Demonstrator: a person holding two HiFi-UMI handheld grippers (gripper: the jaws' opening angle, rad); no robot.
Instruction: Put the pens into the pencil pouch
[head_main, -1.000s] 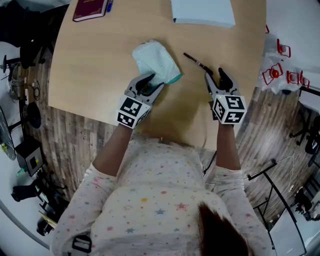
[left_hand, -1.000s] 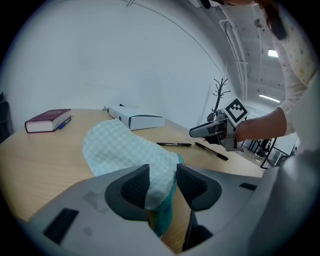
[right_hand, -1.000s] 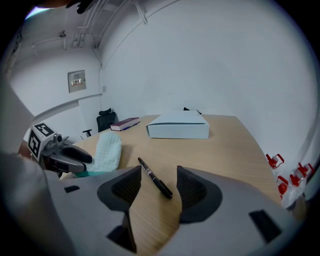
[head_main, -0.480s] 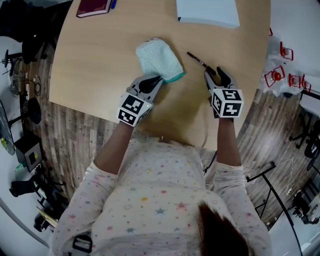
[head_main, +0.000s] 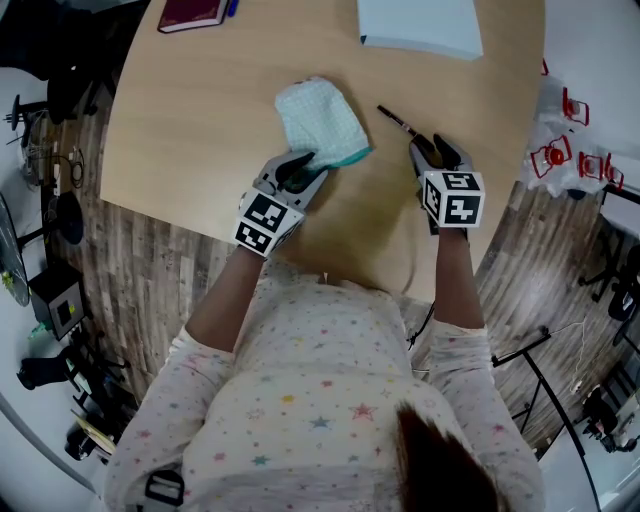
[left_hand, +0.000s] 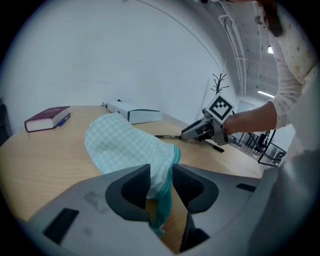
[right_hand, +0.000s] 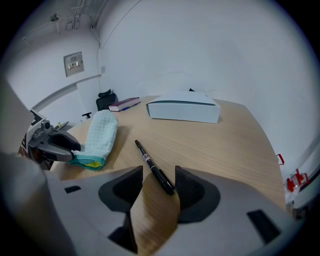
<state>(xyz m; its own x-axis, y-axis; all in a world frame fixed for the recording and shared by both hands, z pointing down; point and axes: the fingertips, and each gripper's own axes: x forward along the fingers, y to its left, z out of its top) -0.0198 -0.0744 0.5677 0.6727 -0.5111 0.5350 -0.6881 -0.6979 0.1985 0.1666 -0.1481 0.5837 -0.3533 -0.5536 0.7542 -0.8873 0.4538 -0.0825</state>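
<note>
A pale green checked pencil pouch (head_main: 318, 122) lies on the wooden table (head_main: 190, 120), its teal-edged mouth toward me. My left gripper (head_main: 305, 170) is shut on that near edge; in the left gripper view the pouch (left_hand: 125, 145) fabric hangs pinched between the left gripper's (left_hand: 161, 175) jaws. A black pen (head_main: 400, 122) lies to the pouch's right. My right gripper (head_main: 432, 150) is open, narrowly. In the right gripper view the pen (right_hand: 152, 167) has its near end between the right gripper's (right_hand: 159, 182) jaws, which do not press it.
A white box (head_main: 420, 22) sits at the table's far side. A dark red book (head_main: 190, 12) with a blue pen beside it lies at the far left. The table's near edge runs just under both grippers. Red items (head_main: 560, 155) lie off the table at right.
Both grippers' jaws have narrowed from wide open. The left has closed on the pouch's near edge. The right has moved forward around the pen's near end.
</note>
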